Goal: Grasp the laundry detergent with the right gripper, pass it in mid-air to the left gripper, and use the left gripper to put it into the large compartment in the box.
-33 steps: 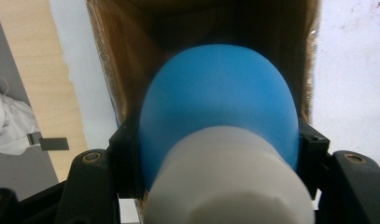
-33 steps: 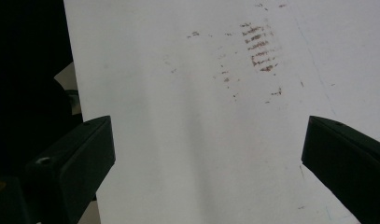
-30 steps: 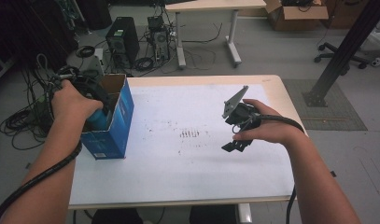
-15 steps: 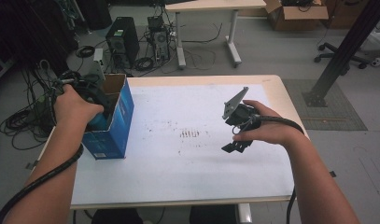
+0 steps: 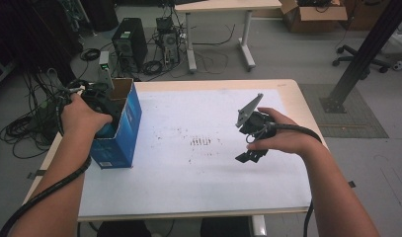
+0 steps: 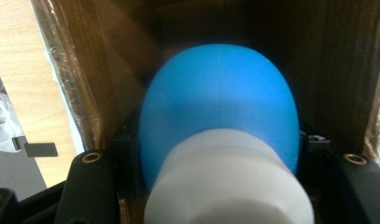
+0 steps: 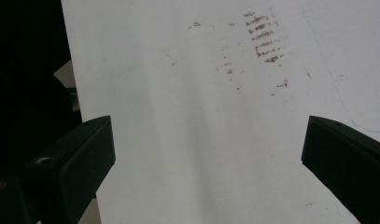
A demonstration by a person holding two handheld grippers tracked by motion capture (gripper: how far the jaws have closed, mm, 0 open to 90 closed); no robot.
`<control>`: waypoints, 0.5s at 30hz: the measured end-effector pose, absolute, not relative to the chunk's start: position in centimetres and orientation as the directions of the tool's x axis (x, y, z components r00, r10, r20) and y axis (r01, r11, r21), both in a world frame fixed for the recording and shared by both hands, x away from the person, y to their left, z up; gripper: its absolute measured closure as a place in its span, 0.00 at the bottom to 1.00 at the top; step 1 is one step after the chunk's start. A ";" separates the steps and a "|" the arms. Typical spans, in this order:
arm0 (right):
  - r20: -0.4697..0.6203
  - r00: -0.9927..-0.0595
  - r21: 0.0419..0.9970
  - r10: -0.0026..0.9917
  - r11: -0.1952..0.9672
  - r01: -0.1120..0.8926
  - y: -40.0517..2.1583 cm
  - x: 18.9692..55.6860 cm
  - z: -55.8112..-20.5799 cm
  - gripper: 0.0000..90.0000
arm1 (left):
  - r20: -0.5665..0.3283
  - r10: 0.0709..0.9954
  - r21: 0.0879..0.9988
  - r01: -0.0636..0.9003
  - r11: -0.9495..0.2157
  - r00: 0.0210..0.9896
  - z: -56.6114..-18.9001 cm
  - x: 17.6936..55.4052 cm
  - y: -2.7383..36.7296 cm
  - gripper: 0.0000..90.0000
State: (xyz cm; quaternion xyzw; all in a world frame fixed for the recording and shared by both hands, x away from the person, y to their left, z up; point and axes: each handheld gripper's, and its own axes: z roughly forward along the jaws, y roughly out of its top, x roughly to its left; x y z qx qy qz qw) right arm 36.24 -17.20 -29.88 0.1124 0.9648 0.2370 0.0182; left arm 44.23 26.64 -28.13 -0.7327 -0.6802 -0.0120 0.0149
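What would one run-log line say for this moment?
left gripper: shut on blue-and-white object, inside blue box | right gripper: open, nothing between jaws, over white table

The blue box (image 5: 120, 132) blocks the table's left edge; the white sheet (image 5: 188, 168) lies open elsewhere.

A smooth matt blue-and-white plastic bulb (image 6: 220, 126) sits inside the rough brown cardboard box (image 5: 120, 133), beside white paper sheet (image 5: 188, 173).
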 end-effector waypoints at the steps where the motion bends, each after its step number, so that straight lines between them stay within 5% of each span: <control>1: 0.018 -0.974 0.462 0.226 0.862 0.208 -17.2 36.2 -29.9 0.03 | 0.037 0.997 -0.005 0.997 -0.073 0.073 -28.1 44.2 26.6 0.42; 15: 0.020 -0.973 0.468 0.229 0.858 0.211 -17.5 36.1 -29.7 0.03 | 0.056 0.994 0.006 0.996 -0.091 0.090 -28.4 44.2 26.2 0.41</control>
